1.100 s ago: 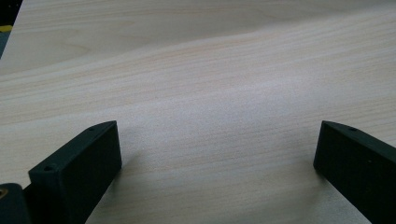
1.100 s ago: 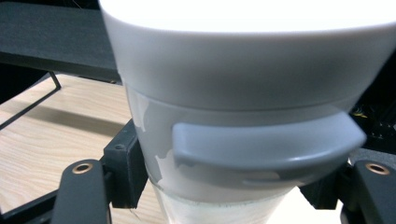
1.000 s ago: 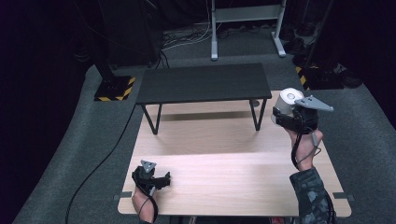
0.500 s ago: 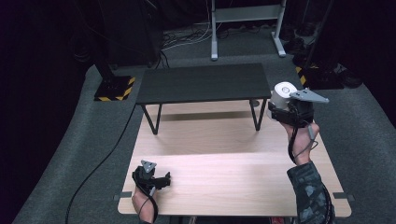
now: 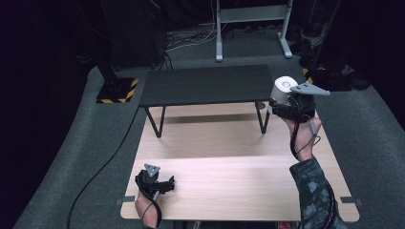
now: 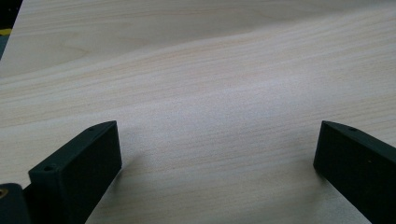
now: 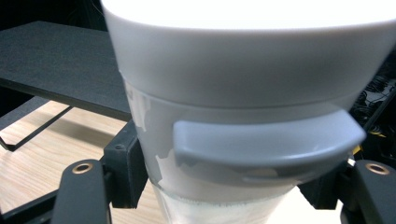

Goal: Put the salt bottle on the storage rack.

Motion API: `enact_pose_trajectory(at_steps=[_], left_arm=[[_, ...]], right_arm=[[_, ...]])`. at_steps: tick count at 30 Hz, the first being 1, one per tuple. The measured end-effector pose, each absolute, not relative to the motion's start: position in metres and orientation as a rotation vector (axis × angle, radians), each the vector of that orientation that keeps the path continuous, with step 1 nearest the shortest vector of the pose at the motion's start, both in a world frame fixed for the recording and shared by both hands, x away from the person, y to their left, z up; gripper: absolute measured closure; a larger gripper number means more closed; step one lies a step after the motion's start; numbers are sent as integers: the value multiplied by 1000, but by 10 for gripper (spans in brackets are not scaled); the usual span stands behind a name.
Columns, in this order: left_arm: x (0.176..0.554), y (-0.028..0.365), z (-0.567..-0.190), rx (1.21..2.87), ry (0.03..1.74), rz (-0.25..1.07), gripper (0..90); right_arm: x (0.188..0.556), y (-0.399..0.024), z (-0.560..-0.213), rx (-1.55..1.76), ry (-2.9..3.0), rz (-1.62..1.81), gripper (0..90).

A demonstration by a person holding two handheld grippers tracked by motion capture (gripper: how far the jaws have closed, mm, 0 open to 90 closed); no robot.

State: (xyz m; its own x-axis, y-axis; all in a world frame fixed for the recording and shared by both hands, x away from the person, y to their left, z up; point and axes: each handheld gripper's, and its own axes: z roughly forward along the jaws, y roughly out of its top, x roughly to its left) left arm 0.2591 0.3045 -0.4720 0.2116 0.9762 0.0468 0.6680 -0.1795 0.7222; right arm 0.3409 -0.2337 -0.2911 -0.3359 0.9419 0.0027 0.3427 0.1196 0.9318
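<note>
At far right of the counter, right hand-held gripper pinching a white container with a broad lid, held up off the wood beside the right end of the black shelf. Right gripper view: jaws clamp the frosted lower body, below a grey tab under the lid. Left hand-held gripper rests near the front left corner, jaws spread, nothing between them, bare wood beneath.

Risks, as judged:
- Grip sits low on a top-heavy container; a quick swing could tip it in the jaws.
- Body looks smooth; it may slip down if the squeeze eases.
- Shelf edge is close; a level move left could knock the lid against it.
</note>
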Motion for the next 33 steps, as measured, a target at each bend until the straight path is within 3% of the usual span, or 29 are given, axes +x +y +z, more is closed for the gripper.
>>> enact_pose_trajectory(at_steps=[33], left_arm=[[259,304,-472,1931,1506,705,3]], right_arm=[[388,-202,-265,1227,1835,1237,288]])
